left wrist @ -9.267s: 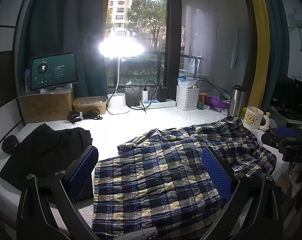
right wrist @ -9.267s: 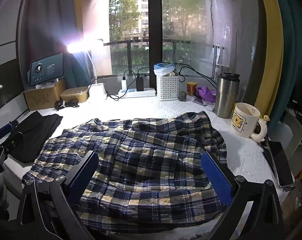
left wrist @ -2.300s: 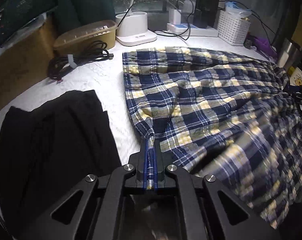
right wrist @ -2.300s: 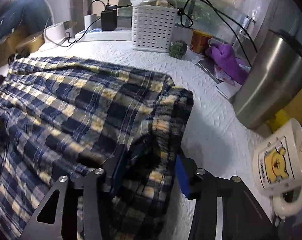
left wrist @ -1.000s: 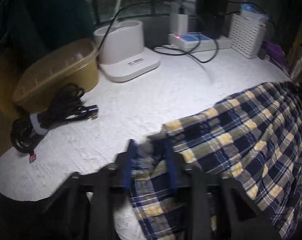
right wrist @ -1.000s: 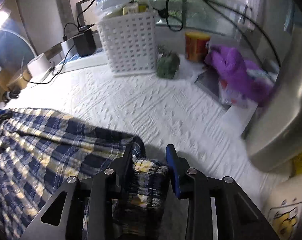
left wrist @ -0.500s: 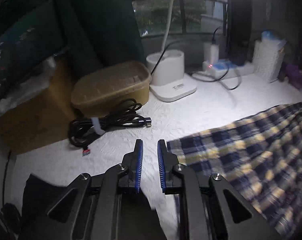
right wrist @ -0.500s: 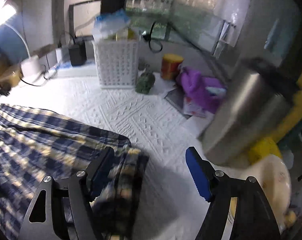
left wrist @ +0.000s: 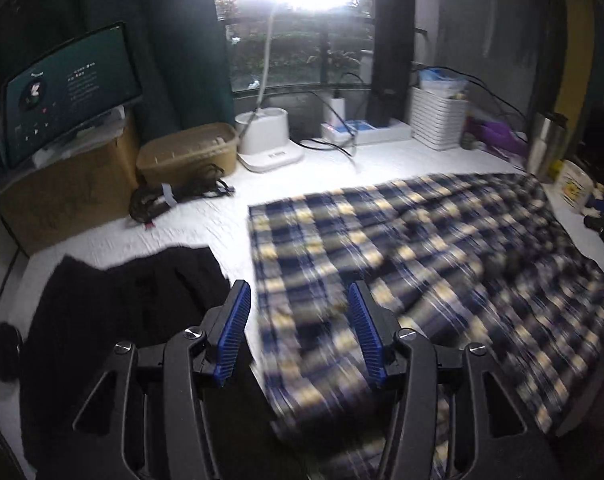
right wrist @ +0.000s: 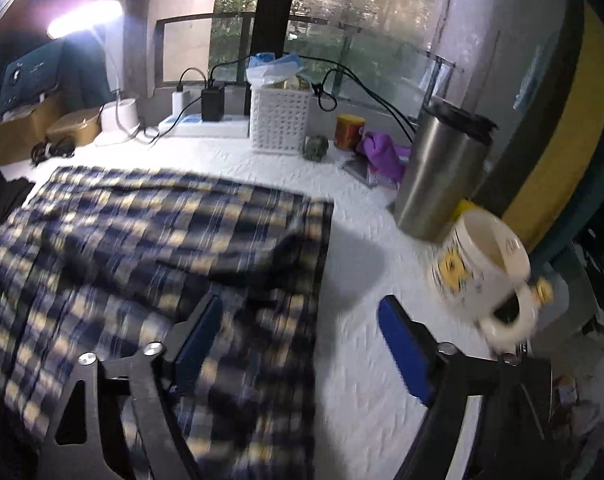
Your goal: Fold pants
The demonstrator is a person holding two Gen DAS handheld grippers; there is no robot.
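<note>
The blue, yellow and white plaid pants (left wrist: 422, 248) lie folded over on the white quilted table (left wrist: 206, 224). Above their near left part hangs my left gripper (left wrist: 298, 330), jaws opening, its blue pads apart and pressing on nothing. In the right wrist view the plaid pants (right wrist: 150, 240) spread left of centre, their right edge straight. My right gripper (right wrist: 298, 344) hovers over that edge, jaws opening wide; its left pad is over the cloth, its right pad over bare table, and it grips nothing.
A black garment (left wrist: 114, 304) lies left of the pants. At the back stand a cardboard box with a tablet (left wrist: 66, 92), a tan tub (left wrist: 190, 152), cables (left wrist: 174, 196), a lamp base (left wrist: 266, 144) and a white basket (right wrist: 280, 120). A steel tumbler (right wrist: 438, 176) and a mug (right wrist: 482, 268) stand right.
Both grippers have let go of the pants, opened and pulled back and up from the far side. The pants now lie flat with their far edge laid down.
</note>
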